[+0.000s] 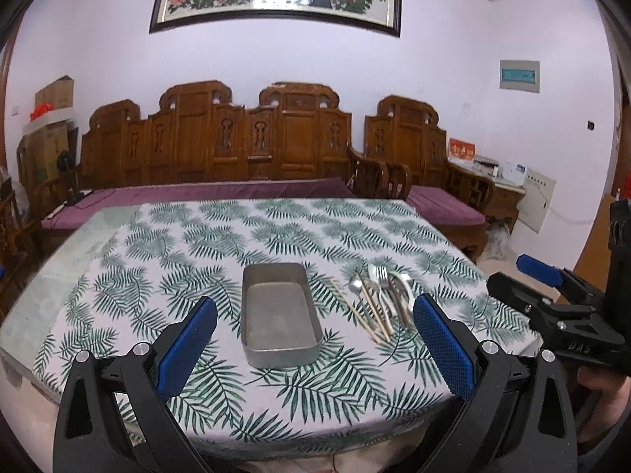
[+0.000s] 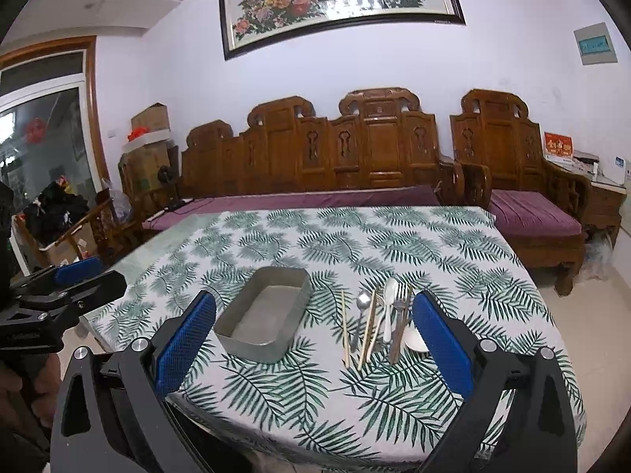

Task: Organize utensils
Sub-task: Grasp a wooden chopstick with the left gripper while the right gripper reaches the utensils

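The surface [image 1: 118,232] was covered by a white cloth printed with green fern leaves [image 1: 276,236], though a bare grey strip showed along its left edge. On the cloth stood an empty rectangular metal tray [image 1: 278,311], long side running away from the cameras. Just to its right lay a loose cluster of utensils [image 1: 378,299]: wooden chopsticks [image 2: 346,327], a metal spoon [image 2: 362,303], a fork [image 2: 400,307] and white spoons [image 2: 389,307], some overlapping, handles mostly toward the near edge.
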### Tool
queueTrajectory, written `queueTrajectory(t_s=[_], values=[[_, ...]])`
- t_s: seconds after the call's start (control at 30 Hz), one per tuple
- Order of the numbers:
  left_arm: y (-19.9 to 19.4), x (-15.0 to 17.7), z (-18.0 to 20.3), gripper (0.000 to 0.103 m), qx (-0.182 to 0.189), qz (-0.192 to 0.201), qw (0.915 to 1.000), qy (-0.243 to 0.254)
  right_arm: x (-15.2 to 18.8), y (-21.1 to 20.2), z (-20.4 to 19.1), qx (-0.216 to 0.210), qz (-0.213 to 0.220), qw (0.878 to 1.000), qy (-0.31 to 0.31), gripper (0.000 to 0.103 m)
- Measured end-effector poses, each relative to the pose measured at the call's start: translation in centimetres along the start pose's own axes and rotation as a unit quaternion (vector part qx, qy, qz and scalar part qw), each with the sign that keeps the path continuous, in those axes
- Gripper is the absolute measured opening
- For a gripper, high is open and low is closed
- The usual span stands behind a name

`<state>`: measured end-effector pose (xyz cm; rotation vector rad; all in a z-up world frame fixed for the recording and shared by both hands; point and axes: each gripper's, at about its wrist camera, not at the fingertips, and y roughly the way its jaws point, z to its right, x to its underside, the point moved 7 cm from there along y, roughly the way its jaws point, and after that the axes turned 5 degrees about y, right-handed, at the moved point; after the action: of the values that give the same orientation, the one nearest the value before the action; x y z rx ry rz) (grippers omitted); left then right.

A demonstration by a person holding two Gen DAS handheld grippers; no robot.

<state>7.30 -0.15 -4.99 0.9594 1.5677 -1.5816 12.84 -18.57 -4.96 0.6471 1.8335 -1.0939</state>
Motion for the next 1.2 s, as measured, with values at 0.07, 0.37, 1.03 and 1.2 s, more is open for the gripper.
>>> queueTrajectory(t_s=[0.07, 0.37, 1.03, 1.2], values=[[0.7, 0.4, -0.1, 0.096, 0.003, -0.01, 0.9999, -0.001, 0.3, 0.7, 0.7, 0.006, -0.006, 1.0, 0.003, 0.1], [4.7, 1.9, 0.9, 0.096, 0.04, -0.055, 0.9977, 0.008, 1.6, 4.1, 4.1, 0.023, -0.032, 0.999, 0.012, 0.099], [13.2, 3.2, 2.6, 0.078, 0.092, -0.128, 0.9869, 0.036, 1.1, 14.4, 11.1, 0.053, -0.098, 0.993, 0.025, 0.056], [16.1, 3.4, 4.0, 0.069, 0.103, -0.147, 0.983, 0.04, 2.0, 17.8, 12.5, 0.047, -0.126, 0.99, 0.034, 0.041]])
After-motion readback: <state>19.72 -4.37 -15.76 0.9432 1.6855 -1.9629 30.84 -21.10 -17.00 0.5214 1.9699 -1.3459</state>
